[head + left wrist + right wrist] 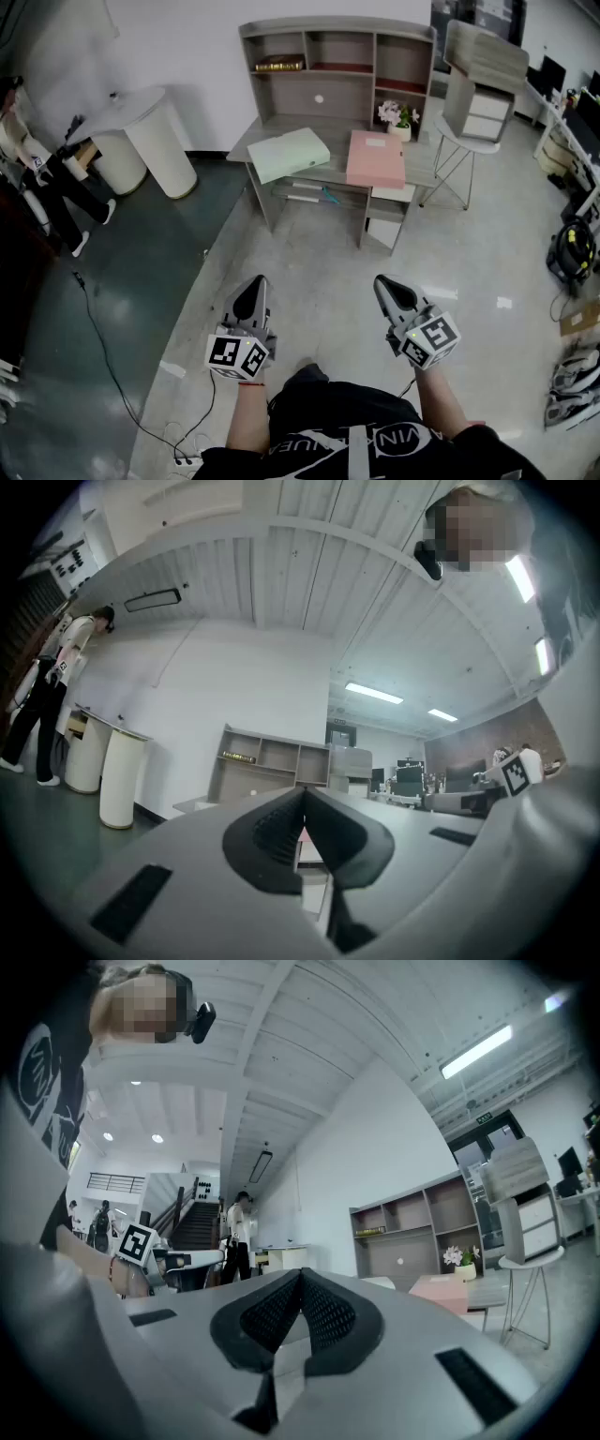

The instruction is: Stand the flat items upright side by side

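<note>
On the grey desk (pixel 253 139) a pale green flat folder (pixel 288 154) lies on the left and a pink flat folder (pixel 376 157) lies on the right. The pink folder (pixel 441 1291) also shows in the right gripper view. Both grippers are held over the floor well short of the desk. My left gripper (pixel 255 284) is shut with nothing in it, its jaws meeting at the tip (pixel 303 791). My right gripper (pixel 382 281) is shut and empty too, jaws pressed together (pixel 300 1273).
A shelf hutch (pixel 339 58) stands at the desk's back, with a flower pot (pixel 398 119) beside it. A white stool (pixel 466 142) carrying a drawer unit stands to the right. A round white table (pixel 141 131) and a standing person (pixel 42 169) are on the left. A cable (pixel 98 337) runs across the floor.
</note>
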Tool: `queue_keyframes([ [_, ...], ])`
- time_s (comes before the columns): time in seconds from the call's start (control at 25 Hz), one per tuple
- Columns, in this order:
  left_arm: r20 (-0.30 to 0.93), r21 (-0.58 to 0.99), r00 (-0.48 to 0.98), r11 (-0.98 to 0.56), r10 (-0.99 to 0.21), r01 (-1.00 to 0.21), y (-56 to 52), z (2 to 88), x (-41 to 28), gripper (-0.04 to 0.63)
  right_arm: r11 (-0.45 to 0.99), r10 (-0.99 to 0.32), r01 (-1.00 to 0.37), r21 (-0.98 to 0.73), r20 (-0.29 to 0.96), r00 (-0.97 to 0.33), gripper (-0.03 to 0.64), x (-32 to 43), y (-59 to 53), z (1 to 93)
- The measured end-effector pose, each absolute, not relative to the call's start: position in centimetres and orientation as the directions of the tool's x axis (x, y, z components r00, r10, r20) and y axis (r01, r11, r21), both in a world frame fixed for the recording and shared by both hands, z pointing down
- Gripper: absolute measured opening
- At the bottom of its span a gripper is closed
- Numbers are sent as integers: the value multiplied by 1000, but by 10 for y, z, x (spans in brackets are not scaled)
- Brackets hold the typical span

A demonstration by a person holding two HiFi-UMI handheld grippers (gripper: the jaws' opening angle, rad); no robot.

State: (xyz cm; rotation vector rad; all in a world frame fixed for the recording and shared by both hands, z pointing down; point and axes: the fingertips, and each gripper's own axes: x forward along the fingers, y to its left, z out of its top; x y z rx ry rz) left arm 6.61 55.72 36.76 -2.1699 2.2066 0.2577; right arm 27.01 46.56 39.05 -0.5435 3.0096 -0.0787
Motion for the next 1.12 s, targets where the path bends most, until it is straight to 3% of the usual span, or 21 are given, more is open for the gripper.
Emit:
queue_keyframes([
  [0.64,-91,87,17,-25,-996,-996,506,382,88,7,872,-485,-482,-84,-10,-875,22,306,422,412],
  [0.88,-60,124,44,-51,-997,-991,450,395,71,167,814,-567,-564,-140,25,-824,145,310,370,431],
  [1.12,-1,182,88,-87,-996,-979,384,420,50,192,774,-607,-611,-167,79,-791,186,296,312,444],
])
